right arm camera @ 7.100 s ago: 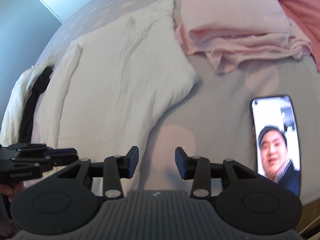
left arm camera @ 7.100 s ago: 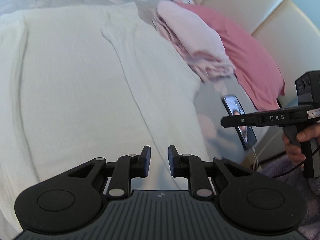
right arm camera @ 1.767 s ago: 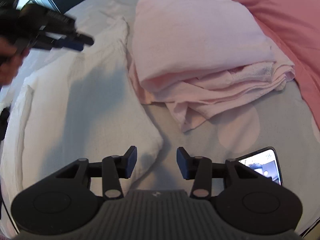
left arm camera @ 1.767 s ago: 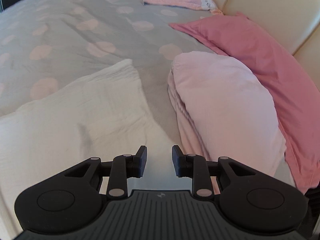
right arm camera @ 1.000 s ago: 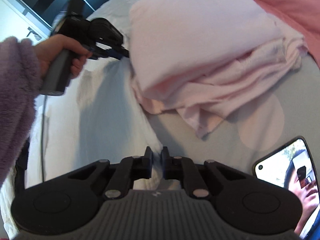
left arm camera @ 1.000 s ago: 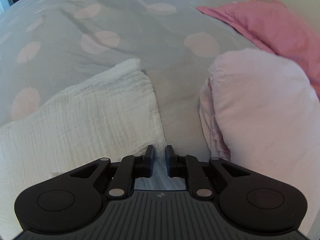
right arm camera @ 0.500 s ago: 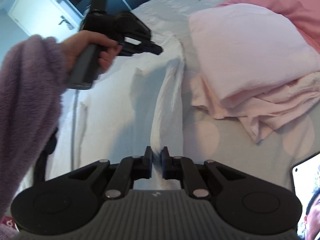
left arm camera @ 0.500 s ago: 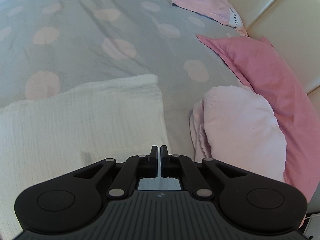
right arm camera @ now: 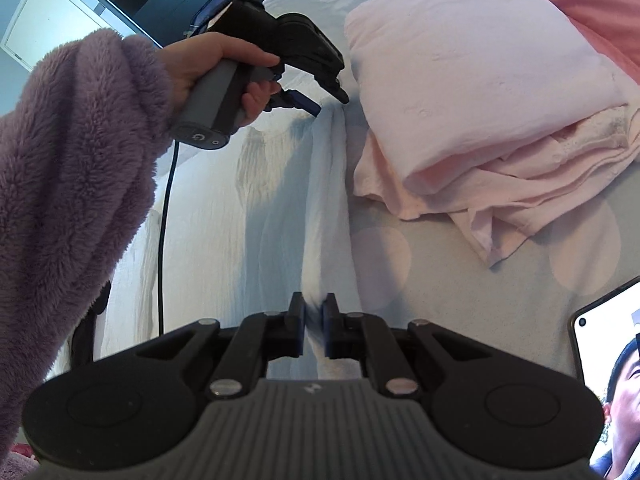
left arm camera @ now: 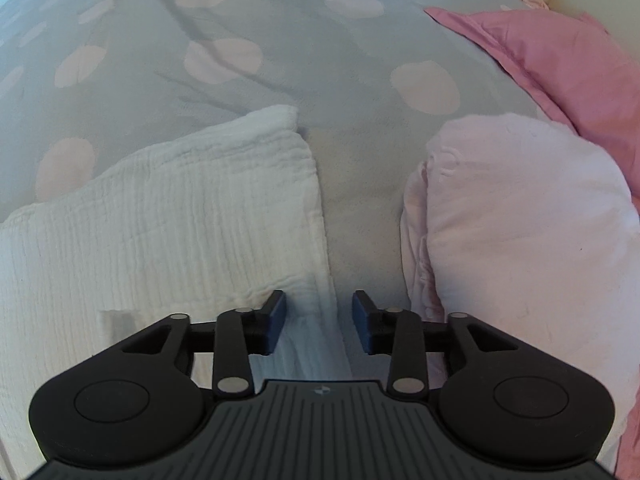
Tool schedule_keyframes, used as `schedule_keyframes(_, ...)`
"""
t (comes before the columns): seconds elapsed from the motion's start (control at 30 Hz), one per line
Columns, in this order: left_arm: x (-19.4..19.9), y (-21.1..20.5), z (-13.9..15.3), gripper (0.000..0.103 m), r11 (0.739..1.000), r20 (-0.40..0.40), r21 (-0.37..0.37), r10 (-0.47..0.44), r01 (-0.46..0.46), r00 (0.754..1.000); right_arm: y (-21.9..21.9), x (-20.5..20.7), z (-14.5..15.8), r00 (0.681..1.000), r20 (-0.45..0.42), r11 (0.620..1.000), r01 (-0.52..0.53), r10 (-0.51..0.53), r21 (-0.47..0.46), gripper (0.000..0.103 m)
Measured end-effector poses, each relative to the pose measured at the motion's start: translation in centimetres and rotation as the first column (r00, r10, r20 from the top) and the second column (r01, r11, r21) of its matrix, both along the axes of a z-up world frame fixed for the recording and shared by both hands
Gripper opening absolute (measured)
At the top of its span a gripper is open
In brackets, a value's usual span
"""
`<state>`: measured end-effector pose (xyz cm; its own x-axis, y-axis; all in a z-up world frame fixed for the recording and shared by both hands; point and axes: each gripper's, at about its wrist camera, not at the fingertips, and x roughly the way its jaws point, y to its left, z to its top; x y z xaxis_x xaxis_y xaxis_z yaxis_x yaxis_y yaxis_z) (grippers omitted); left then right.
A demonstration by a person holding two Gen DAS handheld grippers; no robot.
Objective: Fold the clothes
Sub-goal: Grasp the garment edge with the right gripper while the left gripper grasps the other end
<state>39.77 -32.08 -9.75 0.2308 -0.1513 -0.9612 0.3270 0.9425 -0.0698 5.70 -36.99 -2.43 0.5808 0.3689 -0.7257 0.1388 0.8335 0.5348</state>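
white cloth pinched at one end, let go at the other

a white cloth (left arm camera: 160,232) lies on a grey bed cover (left arm camera: 280,40) with big pale pink spots. the cloth is crinkly and folded over, with its long edge running up the middle of the bed.

the left gripper (left arm camera: 319,317) points down at that edge. its jaws are opening now. the edge of the white cloth sits in the gap between them, but the pads do not press on it. in the right wrist view the same gripper (right arm camera: 330,102) is seen from afar, held by a hand (right arm camera: 224,68) that comes out of a fluffy purple sleeve (right arm camera: 76,176). a thin black cable (right arm camera: 162,232) hangs down from its handle, over the cloth.

the right gripper (right arm camera: 313,320) is at the near end of the same edge. its jaws are almost shut, and a thin fold of the white cloth (right arm camera: 280,208) is pinched between them. the edge lifts up into a ridge that runs from this gripper to the other one.

just beside the white cloth, on the right, is a pile of folded pale pink clothes (right arm camera: 480,92). a strip of bed cover shows between the two. a darker pink pillow (left arm camera: 560,64) lies behind the pile, touching it. a phone (right arm camera: 608,360) lies on the bed at the lower right, with its screen lit.
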Motion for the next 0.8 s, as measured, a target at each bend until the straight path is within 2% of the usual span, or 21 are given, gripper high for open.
schedule_keyframes(0.13, -1.1, -2.4, -0.5, 0.044, 0.99, 0.06, 0.129, -0.059, 0.051, 0.996, -0.4, -0.2, -0.4, 1.0, -0.008, 1.0, 0.008, -0.008, 0.023, 0.01)
schedule_keyframes(0.2, -1.7, -2.6, -0.6, 0.042, 0.986, 0.093, 0.15, -0.087, 0.073, 0.992, -0.5, -0.4, -0.2, 1.0, -0.004, 1.0, 0.014, -0.014, 0.026, 0.01)
schedule_keyframes(0.27, -1.9, -2.1, -0.5, 0.021, 0.981, 0.121, 0.169, -0.116, 0.095, 0.986, -0.8, -0.4, -0.1, 1.0, -0.003, 0.999, 0.022, -0.022, 0.025, 0.01)
schedule_keyframes(0.33, -2.0, -1.1, -0.3, 0.013, 0.98, 0.138, 0.166, -0.134, 0.111, 0.981, -1.2, -0.5, -0.1, 0.999, -0.007, 0.999, 0.032, -0.032, 0.026, 0.01)
schedule_keyframes(0.43, -1.3, 0.9, 0.8, 0.01, 0.996, 0.135, 0.044, -0.084, 0.079, 0.987, -1.4, -0.6, -0.1, 0.999, -0.008, 0.999, 0.037, -0.037, 0.028, 0.01)
schedule_keyframes(0.53, -1.0, 3.0, 2.7, 0.01, 0.995, 0.141, -0.076, -0.048, 0.059, 0.989, -0.9, -0.3, 0.1, 1.0, 0.012, 0.999, 0.025, -0.025, 0.029, 0.01)
schedule_keyframes(0.63, -0.5, 6.1, 4.9, 0.009, 0.976, 0.128, -0.215, 0.006, 0.022, 0.992, -0.6, 0.0, -0.3, 1.0, 0.029, 0.999, 0.0, -0.001, 0.043, 0.01)
schedule_keyframes(0.7, -0.2, 8.3, 6.2, 0.009, 0.955, 0.12, -0.297, 0.041, -0.003, 0.992, -0.3, -0.2, -0.3, 0.999, 0.037, 0.998, -0.022, 0.02, 0.055, 0.01)
schedule_keyframes(0.8, -0.5, 11.9, 7.3, 0.009, 0.924, 0.121, -0.38, 0.085, -0.033, 0.989, 0.8, -0.8, 0.1, 0.997, 0.055, 0.996, -0.064, 0.061, 0.064, 0.01)
